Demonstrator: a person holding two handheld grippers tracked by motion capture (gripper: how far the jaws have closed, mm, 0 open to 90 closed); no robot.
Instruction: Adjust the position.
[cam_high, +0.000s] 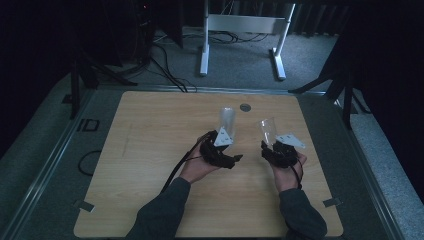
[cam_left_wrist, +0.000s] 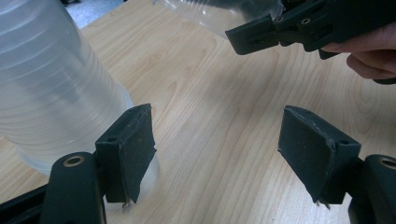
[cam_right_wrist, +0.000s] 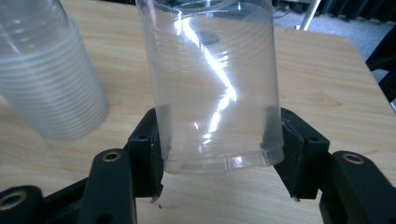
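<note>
Right gripper is clamped on a single clear plastic cup, lifted clear of the cup stack. Left gripper stands apart with nothing between the jaws, the stack just beside one jaw. Next move likely calls for setting the cup upright on the table, well apart from the stack.

Clear single cup, faint ridge rings, white glare streak. Cup stack at 10 o'clock: cloudy whitish, dense horizontal banding. Table pale tan wood grain. Right gripper black, brass-toned rivets; left gripper black too. Grey plates on top. Sleeves dark grey.
</note>
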